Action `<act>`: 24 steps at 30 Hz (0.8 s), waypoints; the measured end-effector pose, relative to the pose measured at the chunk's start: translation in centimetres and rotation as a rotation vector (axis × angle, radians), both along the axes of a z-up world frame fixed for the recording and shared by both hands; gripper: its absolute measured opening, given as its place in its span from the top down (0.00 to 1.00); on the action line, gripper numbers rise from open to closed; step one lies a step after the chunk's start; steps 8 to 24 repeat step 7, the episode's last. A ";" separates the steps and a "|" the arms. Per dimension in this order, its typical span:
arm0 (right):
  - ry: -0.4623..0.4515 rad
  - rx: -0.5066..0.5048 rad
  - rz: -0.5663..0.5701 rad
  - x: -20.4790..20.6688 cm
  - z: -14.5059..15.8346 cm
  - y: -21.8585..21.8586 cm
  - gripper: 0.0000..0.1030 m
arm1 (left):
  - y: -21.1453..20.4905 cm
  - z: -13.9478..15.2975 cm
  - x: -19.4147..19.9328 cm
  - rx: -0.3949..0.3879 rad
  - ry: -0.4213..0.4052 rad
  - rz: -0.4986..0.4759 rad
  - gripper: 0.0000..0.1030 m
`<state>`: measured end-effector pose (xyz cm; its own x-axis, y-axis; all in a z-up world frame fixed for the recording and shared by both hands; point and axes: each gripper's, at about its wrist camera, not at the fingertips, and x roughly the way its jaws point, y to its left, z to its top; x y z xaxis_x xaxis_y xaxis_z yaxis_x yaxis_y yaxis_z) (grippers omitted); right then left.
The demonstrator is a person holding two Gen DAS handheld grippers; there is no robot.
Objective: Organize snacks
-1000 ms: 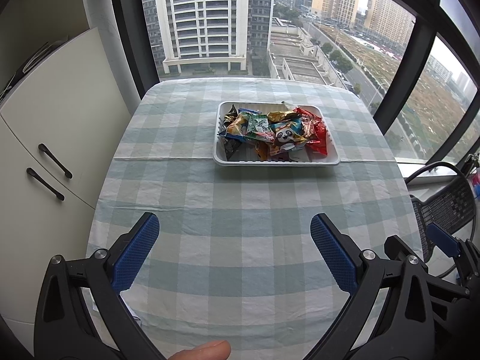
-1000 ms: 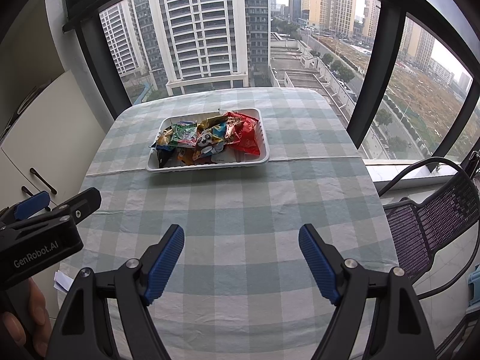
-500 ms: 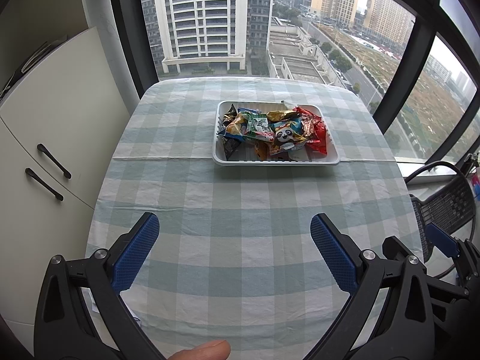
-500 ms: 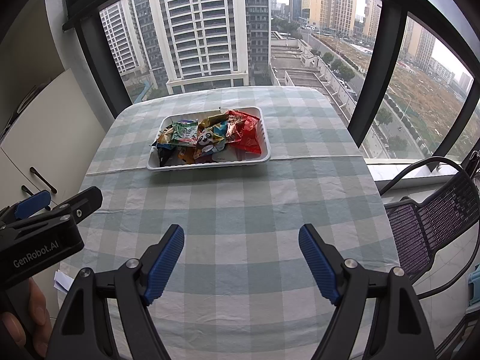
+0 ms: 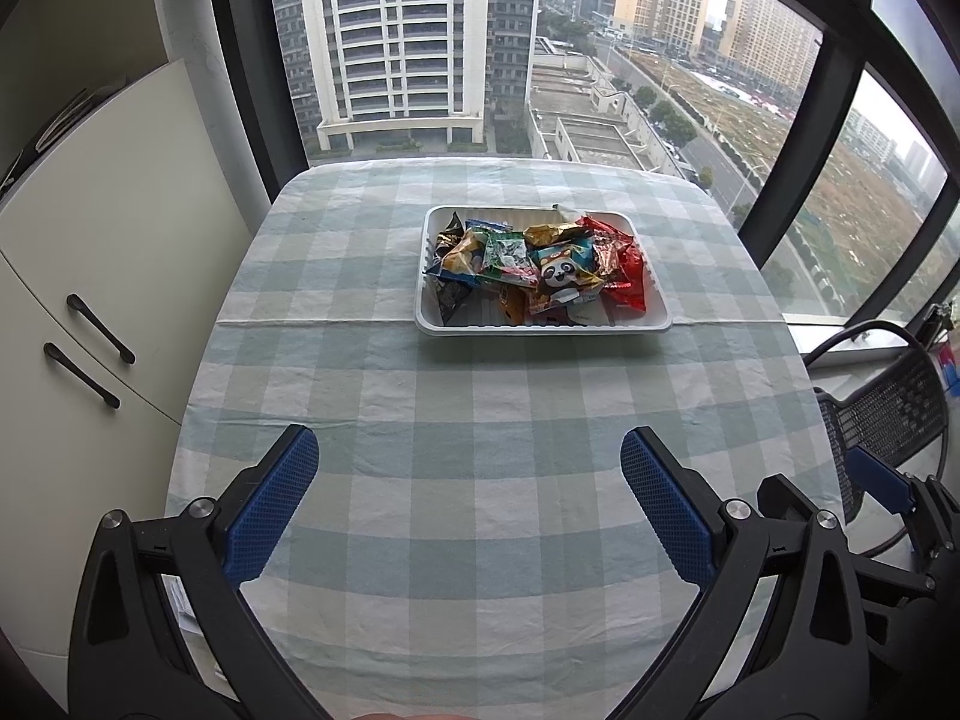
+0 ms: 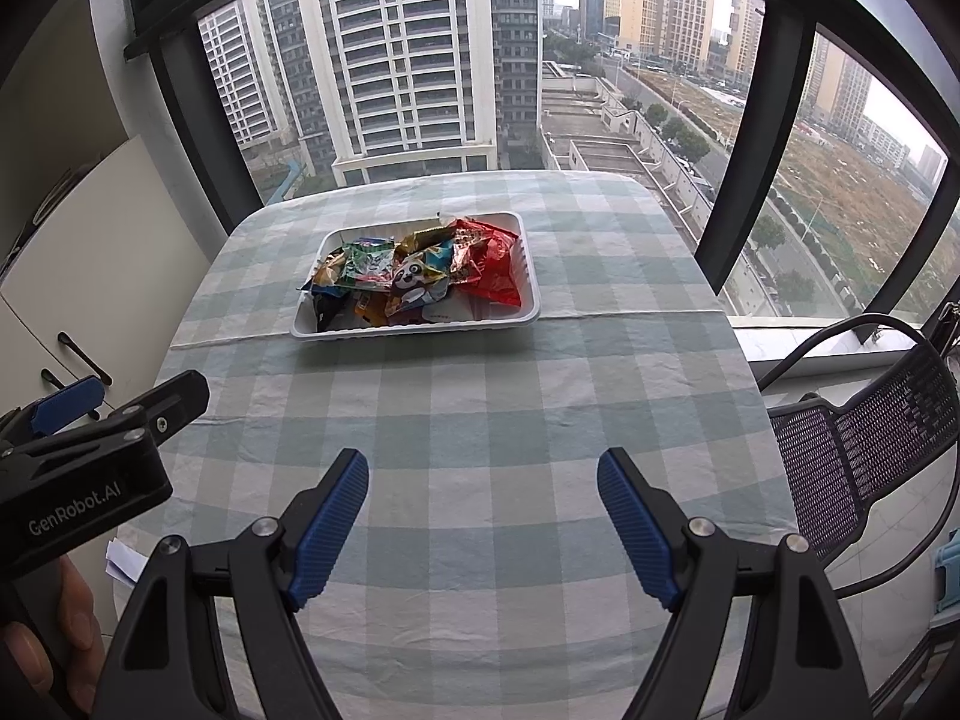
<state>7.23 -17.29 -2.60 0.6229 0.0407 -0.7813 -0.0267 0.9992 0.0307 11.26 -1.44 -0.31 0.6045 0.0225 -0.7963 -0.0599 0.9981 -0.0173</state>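
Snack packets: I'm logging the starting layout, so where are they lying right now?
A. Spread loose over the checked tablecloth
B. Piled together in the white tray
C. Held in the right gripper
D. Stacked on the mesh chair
B: the snack packets sit heaped inside the white tray on the tablecloth, while the left gripper and right gripper are open and hold nothing.

Flat, overcast daylight from the windows (image 5: 600, 60) — soft shadows, sharp focus, strong fisheye bending and dark corners.

Bare tablecloth (image 5: 480, 408) before tray (image 5: 543, 329)
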 end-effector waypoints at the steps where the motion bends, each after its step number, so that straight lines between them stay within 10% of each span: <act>1: -0.001 0.000 0.000 0.0 0.0 0.0 0.21 | -0.1 0.0 -0.2 0.001 -0.009 -0.002 0.01; 24: 0.005 0.003 -0.001 0.1 -0.1 -0.2 0.21 | -1.0 -0.1 -0.7 0.004 -0.014 -0.021 0.01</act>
